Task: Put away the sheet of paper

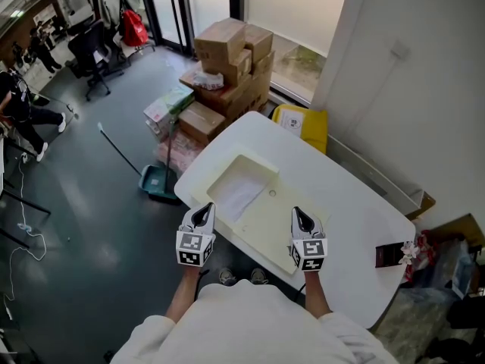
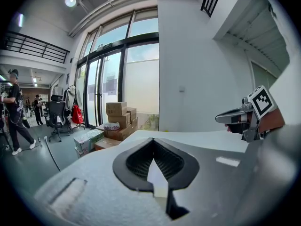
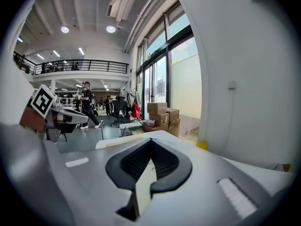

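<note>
A white sheet of paper (image 1: 240, 192) lies in the sunken part of a cream shallow tray (image 1: 267, 220) on the white table (image 1: 348, 211). My left gripper (image 1: 205, 208) hovers at the tray's near left corner, its jaws shut with nothing between them. My right gripper (image 1: 298, 213) is over the tray's near right part, also shut and empty. In the left gripper view the jaws (image 2: 153, 142) meet at their tips, and the right gripper (image 2: 226, 118) shows off to the side. The right gripper view shows its jaws (image 3: 151, 142) closed and the left gripper (image 3: 81, 118) at the left.
A small dark red box (image 1: 389, 254) sits near the table's right end. Beyond the table are a yellow bin (image 1: 305, 125), stacked cardboard boxes (image 1: 227, 55) and a green dustpan (image 1: 159, 182) on the grey floor. A person (image 1: 19, 112) stands far left.
</note>
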`<state>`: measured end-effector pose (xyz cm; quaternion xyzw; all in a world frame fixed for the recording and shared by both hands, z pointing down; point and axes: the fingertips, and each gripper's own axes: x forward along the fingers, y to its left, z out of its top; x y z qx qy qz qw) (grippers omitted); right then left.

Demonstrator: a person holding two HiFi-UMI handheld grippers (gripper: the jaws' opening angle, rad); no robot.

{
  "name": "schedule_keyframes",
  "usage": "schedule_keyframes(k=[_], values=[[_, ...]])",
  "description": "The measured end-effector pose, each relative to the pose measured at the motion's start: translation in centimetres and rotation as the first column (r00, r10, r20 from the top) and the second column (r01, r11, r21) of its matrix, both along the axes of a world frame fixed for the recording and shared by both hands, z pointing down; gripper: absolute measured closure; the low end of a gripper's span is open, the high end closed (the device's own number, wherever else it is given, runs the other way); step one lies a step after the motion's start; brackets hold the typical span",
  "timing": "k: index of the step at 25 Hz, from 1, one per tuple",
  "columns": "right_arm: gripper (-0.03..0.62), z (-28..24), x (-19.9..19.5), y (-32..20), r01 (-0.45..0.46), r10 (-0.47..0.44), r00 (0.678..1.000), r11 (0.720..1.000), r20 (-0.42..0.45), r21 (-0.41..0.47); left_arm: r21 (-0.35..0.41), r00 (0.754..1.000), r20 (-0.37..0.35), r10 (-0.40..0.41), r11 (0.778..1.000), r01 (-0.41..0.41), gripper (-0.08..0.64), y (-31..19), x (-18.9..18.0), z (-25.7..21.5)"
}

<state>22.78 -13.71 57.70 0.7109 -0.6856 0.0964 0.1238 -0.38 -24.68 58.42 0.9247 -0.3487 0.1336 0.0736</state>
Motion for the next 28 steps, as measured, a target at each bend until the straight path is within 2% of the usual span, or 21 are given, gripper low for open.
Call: schedule_keyframes(k=[28], values=[[0.592, 0.0, -1.1, -1.1, 0.033, -0.033, 0.999, 0.999, -0.017, -0.004, 0.031, 0.999, -0.005, -0.051, 0.998, 0.051, 0.554, 0.4, -2.0, -0.8]])
